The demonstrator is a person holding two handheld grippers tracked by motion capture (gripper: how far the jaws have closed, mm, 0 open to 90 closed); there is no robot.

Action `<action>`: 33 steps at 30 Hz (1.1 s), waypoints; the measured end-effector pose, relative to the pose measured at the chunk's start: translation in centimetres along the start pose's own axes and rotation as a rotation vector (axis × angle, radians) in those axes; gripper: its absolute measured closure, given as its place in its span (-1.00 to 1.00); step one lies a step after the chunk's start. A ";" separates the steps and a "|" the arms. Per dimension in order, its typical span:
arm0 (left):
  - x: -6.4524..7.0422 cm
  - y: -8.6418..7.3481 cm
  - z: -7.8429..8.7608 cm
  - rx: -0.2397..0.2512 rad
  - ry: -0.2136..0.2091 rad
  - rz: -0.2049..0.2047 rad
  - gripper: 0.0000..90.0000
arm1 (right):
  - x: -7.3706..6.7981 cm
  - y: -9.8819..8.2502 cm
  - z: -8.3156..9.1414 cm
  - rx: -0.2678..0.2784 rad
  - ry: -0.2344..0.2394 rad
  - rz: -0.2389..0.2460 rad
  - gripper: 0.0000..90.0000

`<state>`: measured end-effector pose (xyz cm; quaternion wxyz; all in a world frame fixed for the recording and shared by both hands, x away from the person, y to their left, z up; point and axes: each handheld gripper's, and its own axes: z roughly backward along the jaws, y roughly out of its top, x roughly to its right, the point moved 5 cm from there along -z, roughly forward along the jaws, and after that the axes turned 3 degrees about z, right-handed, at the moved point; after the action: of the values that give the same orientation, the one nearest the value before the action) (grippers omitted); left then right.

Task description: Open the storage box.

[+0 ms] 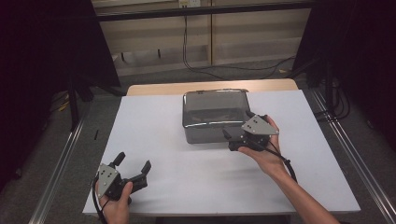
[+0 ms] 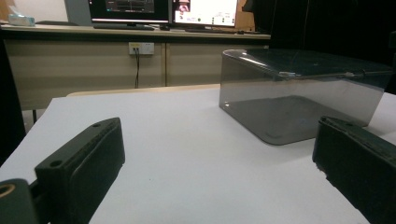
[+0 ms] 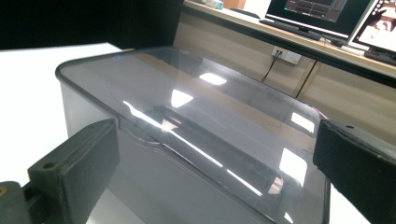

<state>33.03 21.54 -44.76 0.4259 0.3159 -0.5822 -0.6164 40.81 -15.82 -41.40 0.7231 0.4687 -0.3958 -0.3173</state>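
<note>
**Right gripper up against the box, left one parked**

So here's where we're at. The box [image 1: 215, 115], smoky grey plastic with a clear lid on it, sits on the white table [image 1: 154, 126] a bit past the middle, toward the far edge. From the high view our right gripper [image 1: 236, 136] is at the box's near right corner, jaws pointing at it. In the right gripper view the jaws are spread wide with the lid's near edge between them, and we can't tell if either jaw is actually touching the plastic. Nothing's gripped.

Our left gripper [image 1: 133, 164] is way off at the near left corner of the table, well apart from the box, low over the sheet. Its jaws are wide too and hold nothing. In the left gripper view the box [image 2: 299, 98] shows off to the right, past the right jaw, lid reflecting a bit.

Something lies inside the box, but through the tinted wall we can't make out what.
</note>
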 end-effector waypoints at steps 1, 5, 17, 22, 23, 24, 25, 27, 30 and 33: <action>0.0 0.0 0.0 0.001 0.000 0.000 -0.95 | -0.1 0.0 0.0 -0.004 -0.002 0.013 -0.99; 0.0 0.0 0.0 -0.001 -0.001 0.000 -0.95 | -0.4 0.1 -0.1 -0.013 -0.009 0.086 -0.99; -0.1 0.0 0.1 0.006 0.005 -0.001 -0.95 | -1.5 1.0 -0.9 -0.029 -0.044 0.387 -0.88; -0.2 0.0 0.2 0.006 0.006 -0.001 -0.95 | -1.8 1.3 -0.8 -0.030 -0.064 0.515 -0.82; -0.2 0.0 0.2 0.007 0.006 -0.002 -0.95 | -2.0 1.3 -0.8 -0.032 -0.065 0.540 -0.81; -0.2 0.0 0.2 0.007 0.006 -0.002 -0.95 | -2.1 1.3 -0.9 -0.037 -0.068 0.563 -0.80; -0.1 0.0 0.2 0.006 0.005 -0.002 -0.95 | -2.3 1.2 -0.9 -0.036 -0.068 0.586 -0.80; -0.1 0.0 0.2 0.004 0.004 -0.001 -0.95 | -2.7 1.1 -0.9 -0.037 -0.072 0.631 -0.78; -0.1 0.0 0.1 0.000 0.004 -0.002 -0.95 | -3.1 1.0 -1.0 -0.044 -0.088 0.723 -0.74; -0.1 0.0 0.1 0.003 0.003 -0.002 -0.95 | -3.2 1.0 -1.1 -0.051 -0.097 0.798 -0.69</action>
<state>32.96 21.69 -44.75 0.4256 0.3182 -0.5821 -0.6155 40.25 -12.32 -41.59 0.7814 0.2447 -0.5724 -0.0432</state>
